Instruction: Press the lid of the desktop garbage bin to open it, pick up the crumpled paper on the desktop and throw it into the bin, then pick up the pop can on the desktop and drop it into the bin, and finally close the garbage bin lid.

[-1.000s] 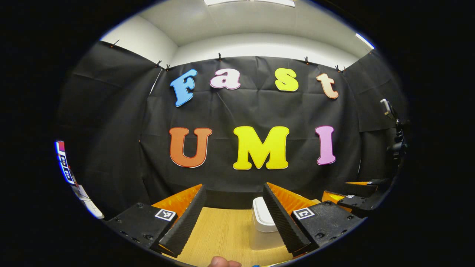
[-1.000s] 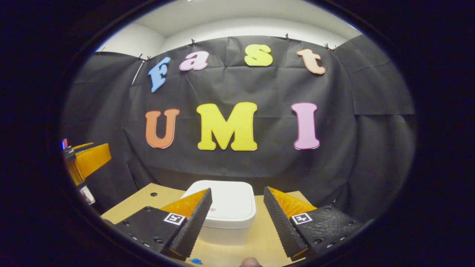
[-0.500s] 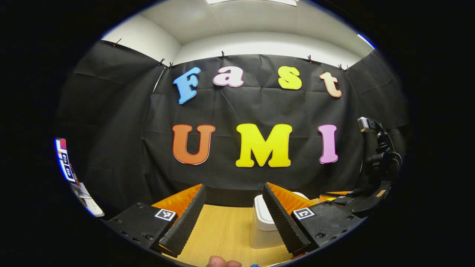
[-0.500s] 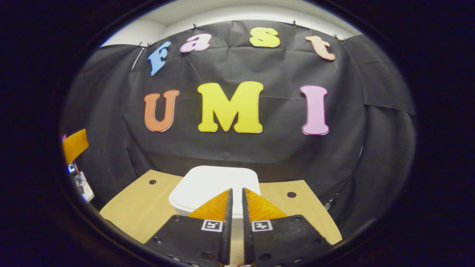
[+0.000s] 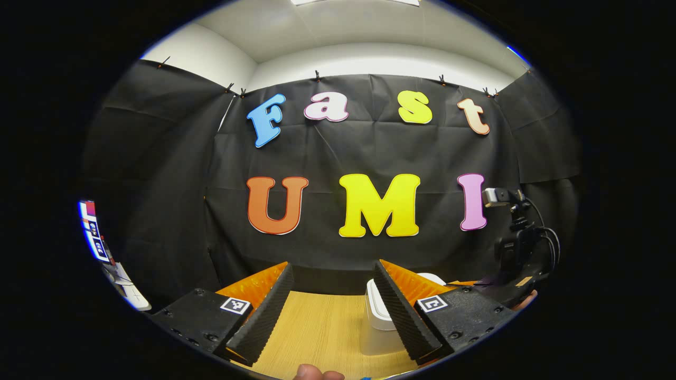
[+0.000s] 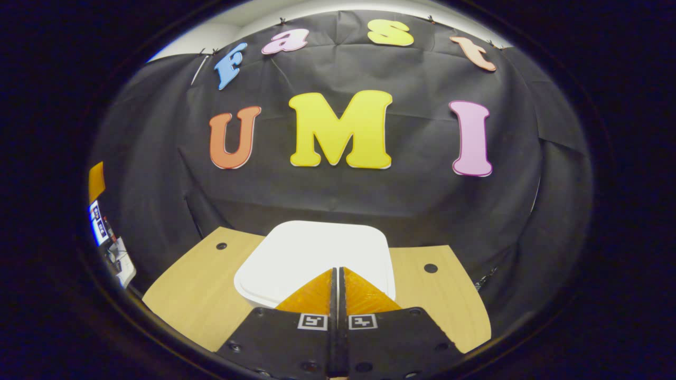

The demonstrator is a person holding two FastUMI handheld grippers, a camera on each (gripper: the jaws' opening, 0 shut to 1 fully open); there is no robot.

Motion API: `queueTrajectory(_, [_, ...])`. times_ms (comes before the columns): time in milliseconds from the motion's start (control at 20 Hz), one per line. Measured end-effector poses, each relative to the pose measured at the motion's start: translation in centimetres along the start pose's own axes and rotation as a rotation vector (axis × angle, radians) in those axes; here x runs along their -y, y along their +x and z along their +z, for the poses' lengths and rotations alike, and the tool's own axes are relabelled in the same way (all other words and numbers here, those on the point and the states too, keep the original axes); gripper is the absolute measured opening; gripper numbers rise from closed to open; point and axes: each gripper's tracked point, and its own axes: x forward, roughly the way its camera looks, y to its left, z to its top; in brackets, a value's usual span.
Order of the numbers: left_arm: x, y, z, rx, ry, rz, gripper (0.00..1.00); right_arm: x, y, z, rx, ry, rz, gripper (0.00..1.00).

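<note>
The white garbage bin stands on the wooden table with its lid down. My right gripper hangs just over the near part of the lid, fingers shut together with nothing between them; whether the tips touch the lid I cannot tell. In the left gripper view the bin sits behind the right finger, and my left gripper is open and empty above the table. The right gripper's body with its camera mount shows over the bin at the far right of that view.
The wooden table has round holes near its back corners. Black cloth walls close off the back and sides. A screen and white items stand off the table's left side. A fingertip shows at the bottom edge.
My right gripper shut its fingers and came forward and down over the bin lid. In the left gripper view its body dropped lower and moved left. The left gripper barely moved.
</note>
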Motion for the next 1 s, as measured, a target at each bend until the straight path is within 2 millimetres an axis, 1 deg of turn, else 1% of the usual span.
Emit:
queueTrajectory(150, [-0.1,0.1,0.0,-0.005,-0.001,0.004,0.99,-0.3,0.6,-1.1,-0.043,-0.011,0.009,0.0])
queueTrajectory(350, [0.0,0.4,-0.7,-0.021,-0.018,0.0,0.99,-0.4,0.6,-2.3,-0.063,-0.028,0.009,0.0])
queueTrajectory(500, [0.2,0.4,-0.7,-0.025,-0.029,-0.006,0.98,-0.5,0.5,-3.0,-0.049,-0.054,-0.007,0.01])
queueTrajectory(650, [0.7,0.5,-0.8,-0.029,-0.031,-0.018,0.99,-0.4,0.6,-2.8,-0.045,-0.052,-0.028,0.01])
queueTrajectory(750, [0.9,0.4,-0.7,-0.023,-0.035,-0.027,0.99,-0.6,0.4,-1.7,-0.033,-0.023,-0.024,0.0])
queueTrajectory(800, [0.8,0.4,-0.7,-0.02,-0.036,-0.03,0.99,0.2,0.1,-1.2,-0.016,-0.045,-0.056,0.01])
queueTrajectory(850, [0.8,0.3,-0.7,-0.023,-0.035,-0.033,0.99,0.6,-0.4,-0.4,0.011,-0.067,-0.076,0.14])
queueTrajectory(900, [0.7,0.3,-0.8,-0.027,-0.035,-0.033,0.99,0.4,-1.0,0.6,0.053,-0.07,-0.078,0.23])
queueTrajectory(950, [0.6,0.2,-0.9,-0.029,-0.036,-0.035,0.98,0.1,-1.6,1.6,0.086,-0.063,-0.062,0.41])
queueTrajectory(1000, [0.7,0.2,-0.9,-0.029,-0.037,-0.038,0.98,0.0,-2.1,2.1,0.109,-0.06,-0.053,0.51])
